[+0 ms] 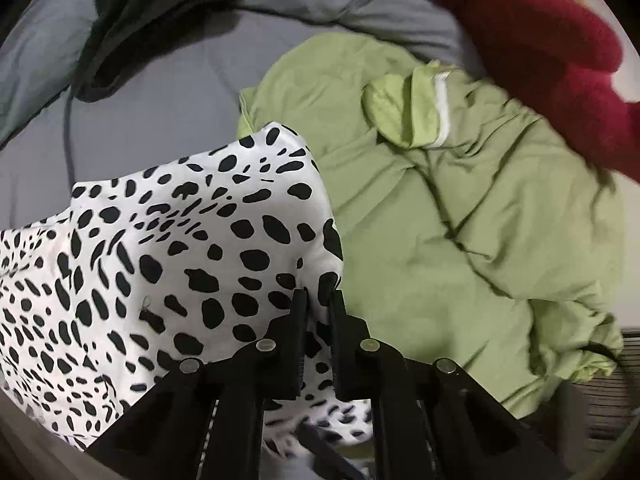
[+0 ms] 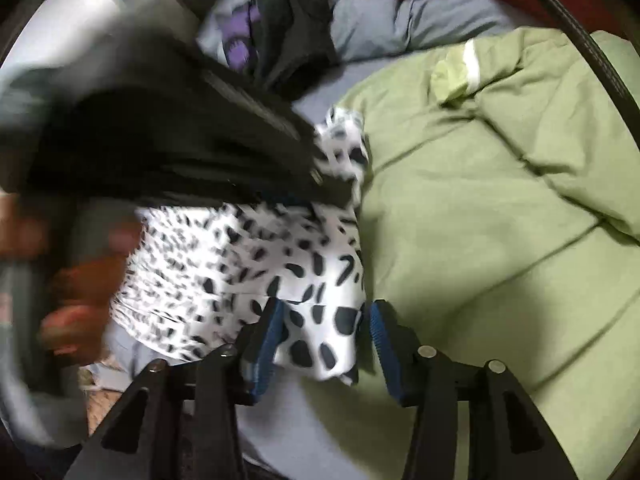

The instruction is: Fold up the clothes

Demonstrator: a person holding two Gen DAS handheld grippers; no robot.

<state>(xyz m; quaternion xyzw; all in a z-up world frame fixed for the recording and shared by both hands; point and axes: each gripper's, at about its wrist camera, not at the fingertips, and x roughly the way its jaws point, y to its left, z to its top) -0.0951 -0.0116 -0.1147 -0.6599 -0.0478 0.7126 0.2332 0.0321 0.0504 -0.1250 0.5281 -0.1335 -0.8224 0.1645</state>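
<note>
Left gripper (image 1: 319, 300): jaws nearly together, pinching an edge of the white fabric with black spots (image 1: 168, 248), which drapes leftward over the grey bed sheet (image 1: 160, 120). Right gripper (image 2: 326, 316): blue-padded jaws spread, a corner of the spotted cloth (image 2: 312, 320) lying between them; contact with the pads unclear. Crumpled light green garment (image 1: 460, 220) lies just right of the spotted fabric. Dark red fuzzy garment (image 1: 540, 60) beyond it. Black clothing (image 2: 296, 40) piled farther back. Right view heavily blurred at left.
</note>
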